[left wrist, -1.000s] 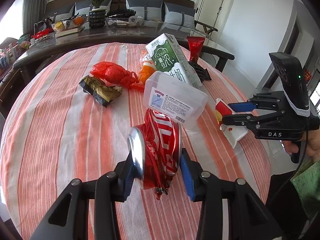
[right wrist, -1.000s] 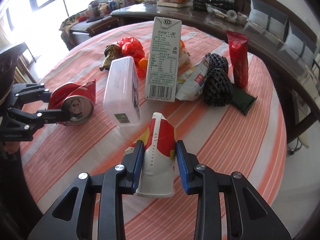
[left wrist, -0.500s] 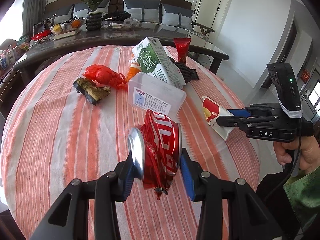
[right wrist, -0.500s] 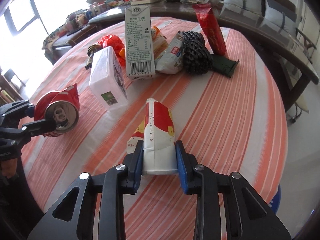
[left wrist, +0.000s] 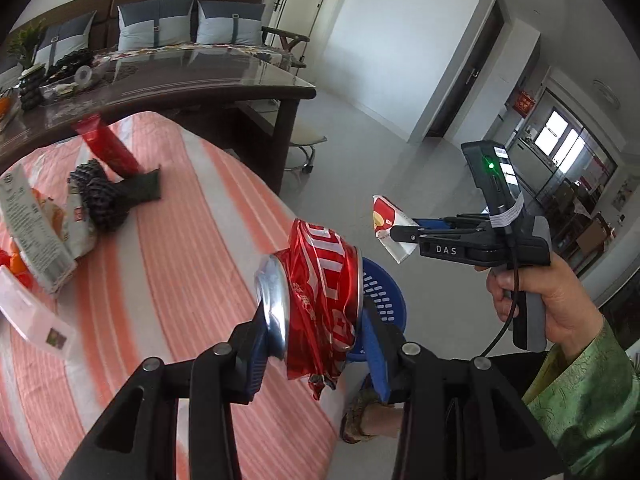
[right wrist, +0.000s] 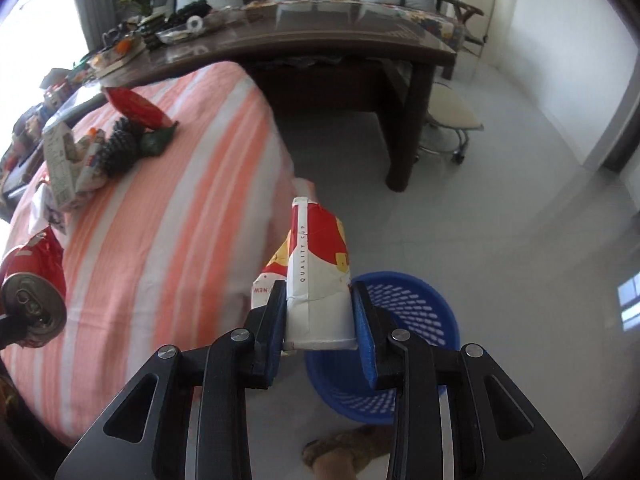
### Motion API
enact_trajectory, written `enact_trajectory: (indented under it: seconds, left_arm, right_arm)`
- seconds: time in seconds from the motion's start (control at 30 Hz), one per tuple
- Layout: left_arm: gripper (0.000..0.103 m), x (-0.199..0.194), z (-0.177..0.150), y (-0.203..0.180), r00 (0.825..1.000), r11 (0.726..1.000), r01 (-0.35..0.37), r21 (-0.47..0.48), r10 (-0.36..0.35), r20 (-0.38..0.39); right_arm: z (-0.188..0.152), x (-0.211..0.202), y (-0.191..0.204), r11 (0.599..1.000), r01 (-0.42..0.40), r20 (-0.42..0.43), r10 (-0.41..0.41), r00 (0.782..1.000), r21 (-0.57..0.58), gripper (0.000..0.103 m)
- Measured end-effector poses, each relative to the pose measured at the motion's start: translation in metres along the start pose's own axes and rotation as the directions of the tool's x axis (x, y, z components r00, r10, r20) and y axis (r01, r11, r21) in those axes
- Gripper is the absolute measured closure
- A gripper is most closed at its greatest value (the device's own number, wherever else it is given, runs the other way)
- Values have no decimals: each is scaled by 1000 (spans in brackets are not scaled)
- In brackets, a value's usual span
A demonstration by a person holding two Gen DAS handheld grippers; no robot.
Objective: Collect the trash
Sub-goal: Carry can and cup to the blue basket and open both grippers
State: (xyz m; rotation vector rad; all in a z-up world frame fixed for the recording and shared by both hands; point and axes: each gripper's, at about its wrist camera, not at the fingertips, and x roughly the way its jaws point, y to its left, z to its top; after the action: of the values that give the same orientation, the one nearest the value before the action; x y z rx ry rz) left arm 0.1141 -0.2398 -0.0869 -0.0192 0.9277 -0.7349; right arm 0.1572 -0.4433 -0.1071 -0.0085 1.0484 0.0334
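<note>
**Both loads carried off the desk toward the blue basket**

Since the earlier frames, you have swung both hand-held grippers away from the middle of the desk (left wrist: 168,240); the floor and a blue basket (right wrist: 424,312) have come into view.

Your left hand-held gripper (left wrist: 316,336) is clamped on a crushed red can (left wrist: 320,292). The can's long axis runs across the fingers, its silver top facing left. It hangs over the desk edge, with the basket partly hidden behind it. The white lettering on the can is too crumpled to read.

Your right hand-held gripper (right wrist: 320,328) grips a flattened paper cup (right wrist: 316,276) printed "QUALITY CUP". The cup's long axis points forward along the fingers. It is held above the floor, just beside the basket rim.

In the left wrist view, "DAS" is legible on the right gripper body. The milk carton (left wrist: 28,228) on the desk is cut off at the frame edge; its print is blurred.
</note>
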Motion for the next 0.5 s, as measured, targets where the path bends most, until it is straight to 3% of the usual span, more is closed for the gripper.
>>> enact_trajectory:
  seconds: [0.13, 0.33, 0.5]
  left_arm:
    - [61, 66, 20, -30, 997, 999, 48, 10, -47, -60]
    - [61, 154, 32, -57, 985, 996, 87, 15, -84, -148]
    - [60, 201, 33, -69, 976, 995, 98, 34, -90, -197]
  right_arm:
    - [-20, 22, -62, 993, 74, -66, -68, 995, 88, 71]
    - [-42, 60, -115, 977, 77, -133, -51, 990, 199, 70]
    - [-51, 76, -141, 965, 50, -148, -12, 989, 256, 70]
